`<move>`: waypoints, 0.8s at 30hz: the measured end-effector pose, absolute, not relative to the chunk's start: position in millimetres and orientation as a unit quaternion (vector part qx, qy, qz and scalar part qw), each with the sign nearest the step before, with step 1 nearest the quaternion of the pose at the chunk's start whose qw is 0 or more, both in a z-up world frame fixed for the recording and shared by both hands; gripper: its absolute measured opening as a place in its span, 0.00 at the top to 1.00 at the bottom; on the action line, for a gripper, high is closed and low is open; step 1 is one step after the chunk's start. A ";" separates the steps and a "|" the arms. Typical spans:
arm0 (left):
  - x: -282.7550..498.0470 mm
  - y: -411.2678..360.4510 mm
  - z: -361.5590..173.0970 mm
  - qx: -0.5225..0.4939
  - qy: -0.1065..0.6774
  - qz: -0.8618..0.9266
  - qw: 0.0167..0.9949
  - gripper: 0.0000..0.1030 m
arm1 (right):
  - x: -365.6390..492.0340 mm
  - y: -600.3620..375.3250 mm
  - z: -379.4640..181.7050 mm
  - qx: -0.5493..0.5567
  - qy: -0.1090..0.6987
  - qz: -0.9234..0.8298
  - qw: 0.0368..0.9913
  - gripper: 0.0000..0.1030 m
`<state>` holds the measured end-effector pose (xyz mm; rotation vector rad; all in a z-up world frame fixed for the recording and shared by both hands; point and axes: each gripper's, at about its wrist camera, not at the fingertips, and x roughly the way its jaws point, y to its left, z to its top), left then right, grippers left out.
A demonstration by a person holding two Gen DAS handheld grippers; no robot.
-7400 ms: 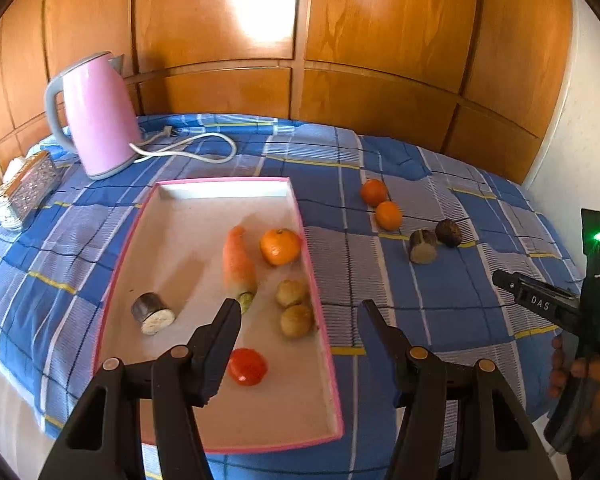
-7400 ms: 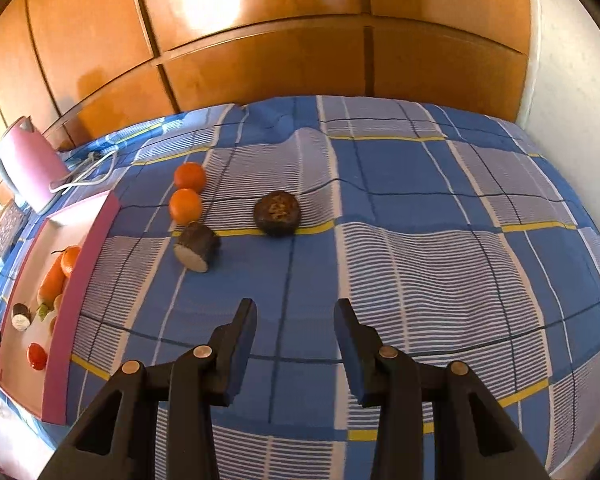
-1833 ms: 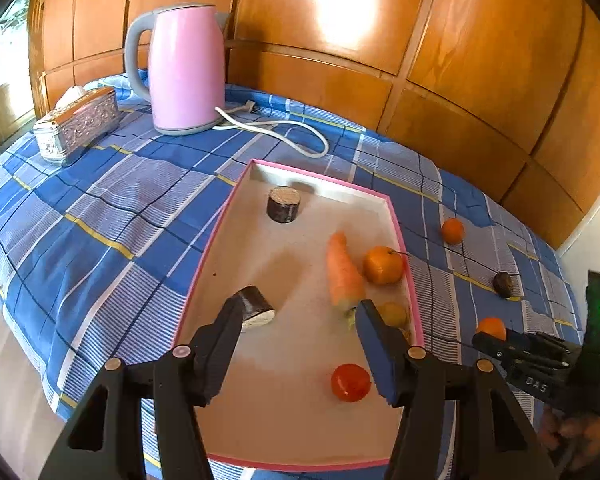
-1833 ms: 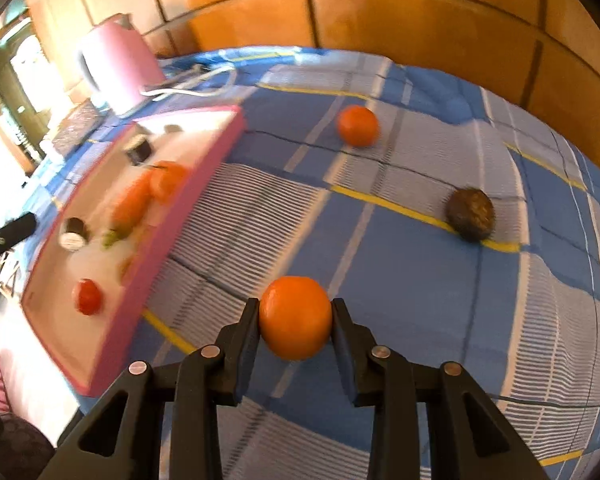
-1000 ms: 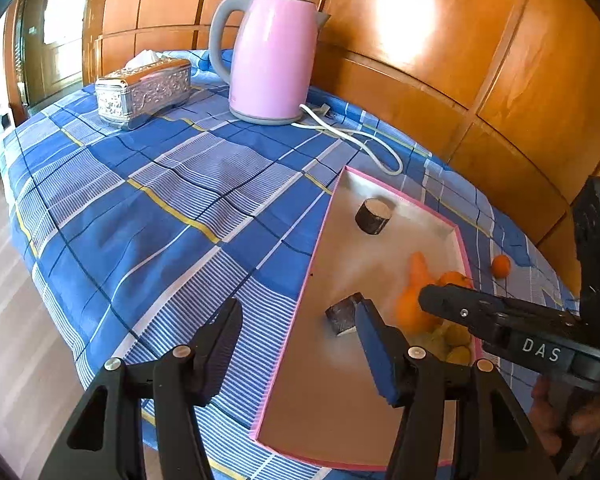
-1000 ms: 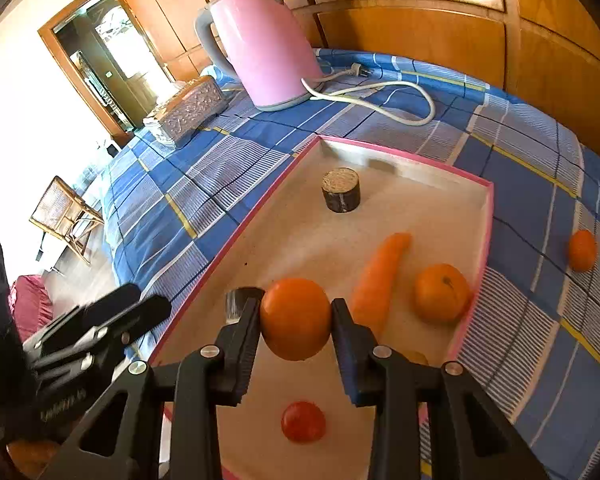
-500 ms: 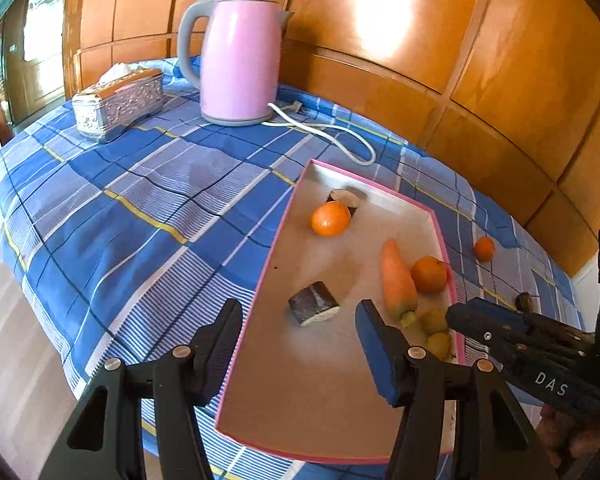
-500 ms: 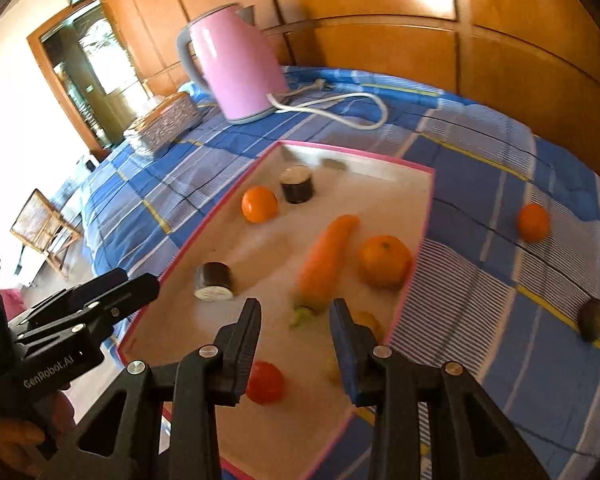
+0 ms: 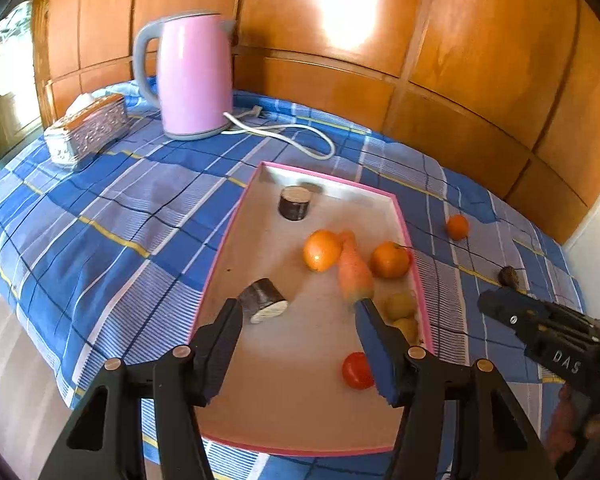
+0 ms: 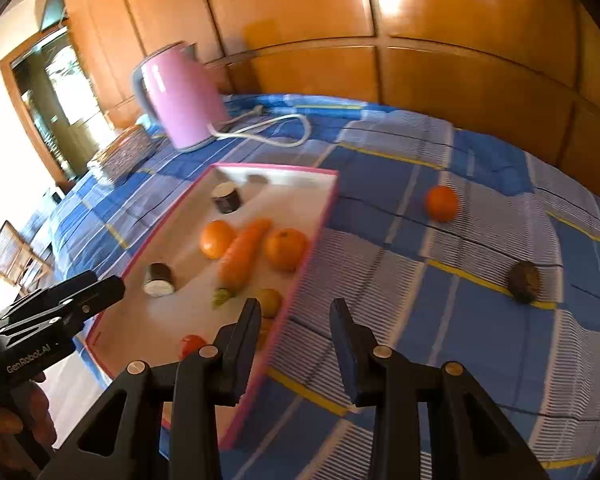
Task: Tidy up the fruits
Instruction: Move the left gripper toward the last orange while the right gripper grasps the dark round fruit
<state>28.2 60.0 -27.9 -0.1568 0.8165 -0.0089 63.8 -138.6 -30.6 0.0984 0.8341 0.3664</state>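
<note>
1. In the left wrist view, our left tool (image 9: 298,314) hangs wide open and empty above the pink tray (image 9: 228,240), where two oranges (image 9: 321,250) flank a carrot (image 9: 354,272).
2. In the right wrist view, our right tool (image 10: 294,318) gapes empty over the tray's edge; one orange (image 10: 441,203) and a dark fruit (image 10: 523,276) lie on the checked cloth (image 10: 440,288).

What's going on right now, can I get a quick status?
Left gripper open, empty, over tray. Right gripper open, empty, at tray's edge. Orange and dark fruit on the cloth outside. Nothing blocks them.
</note>
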 end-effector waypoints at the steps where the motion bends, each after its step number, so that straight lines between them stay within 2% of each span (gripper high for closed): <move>1: 28.3 57.6 -27.3 -0.074 0.396 -0.006 0.915 0.42 | 63.1 -144.7 -30.7 0.051 0.402 0.170 0.898 0.65; 24: 46.2 -23.9 -33.7 -0.004 0.424 -0.102 0.900 0.42 | 70.0 -279.6 -67.1 0.112 0.415 -0.005 0.903 0.61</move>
